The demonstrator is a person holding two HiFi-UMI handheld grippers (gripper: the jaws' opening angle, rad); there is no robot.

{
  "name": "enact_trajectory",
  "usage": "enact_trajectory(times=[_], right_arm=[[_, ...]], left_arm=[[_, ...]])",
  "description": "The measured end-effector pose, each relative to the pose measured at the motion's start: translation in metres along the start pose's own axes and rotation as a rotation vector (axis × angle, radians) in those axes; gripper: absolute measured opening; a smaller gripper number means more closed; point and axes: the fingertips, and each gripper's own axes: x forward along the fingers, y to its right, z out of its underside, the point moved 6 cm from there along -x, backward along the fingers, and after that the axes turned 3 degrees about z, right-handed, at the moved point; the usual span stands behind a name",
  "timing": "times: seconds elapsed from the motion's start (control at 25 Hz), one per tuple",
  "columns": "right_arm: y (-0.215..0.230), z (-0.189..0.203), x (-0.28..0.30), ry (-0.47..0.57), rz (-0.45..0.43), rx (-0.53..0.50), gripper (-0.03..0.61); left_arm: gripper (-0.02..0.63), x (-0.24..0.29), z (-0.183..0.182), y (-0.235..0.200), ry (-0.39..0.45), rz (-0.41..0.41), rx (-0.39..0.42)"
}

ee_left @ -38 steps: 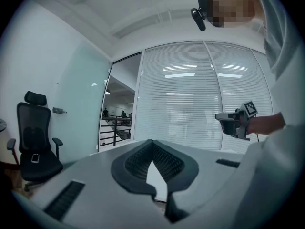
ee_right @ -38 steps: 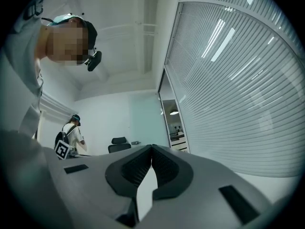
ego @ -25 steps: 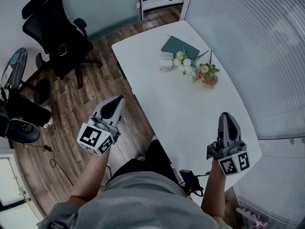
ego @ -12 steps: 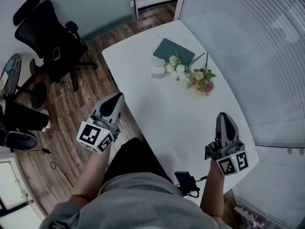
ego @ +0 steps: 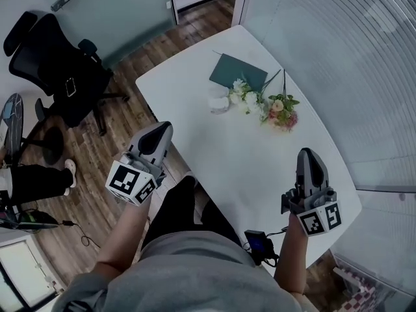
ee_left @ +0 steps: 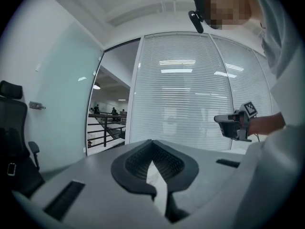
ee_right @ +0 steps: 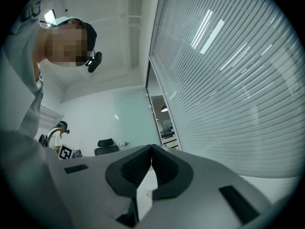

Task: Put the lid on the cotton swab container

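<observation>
The cotton swab container [ego: 218, 100] is a small pale translucent tub on the far part of the white table [ego: 260, 168]. I cannot tell its lid apart from it at this distance. My left gripper [ego: 164, 127] is held over the wooden floor off the table's left edge, shut and empty, well short of the container. My right gripper [ego: 307, 153] hovers over the table's near right part, also shut with nothing in it. In the left gripper view the jaws [ee_left: 152, 144] meet at the tips, and the right gripper [ee_left: 236, 123] shows at the right. In the right gripper view the jaws [ee_right: 152, 149] touch too.
A dark green folder [ego: 238, 72] and a bunch of flowers [ego: 263, 103] lie right beside the container. A black device [ego: 260, 244] sits at the table's near edge. An office chair [ego: 55, 64] and another person's legs [ego: 32, 181] are at the left. A glass wall with blinds [ego: 364, 57] runs along the right.
The table, container and flowers have slid lower in the head view, so they are nearer. Both grippers stay shut and hold about the same places in the picture.
</observation>
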Motion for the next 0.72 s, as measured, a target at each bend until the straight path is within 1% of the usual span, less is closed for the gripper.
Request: enact_trajectory(times=[0.12, 0.28, 0.72], right_arm=[[-0.009, 0.0, 0.007, -0.004, 0.017, -0.005, 0.026], [-0.011, -0.004, 0.011, -0.001, 0.056, -0.02, 0.025], [0.0, -0.006, 0.019, -0.003, 0.161, -0.027, 0.025]], left_arm=[[0.008, 0.005, -0.007, -0.017, 0.006, 0.018, 0.005], [0.008, 0.016, -0.01, -0.029, -0.001, 0.064, 0.014], [0.008, 0.054, -0.004, -0.05, -0.025, 0.167, 0.028]])
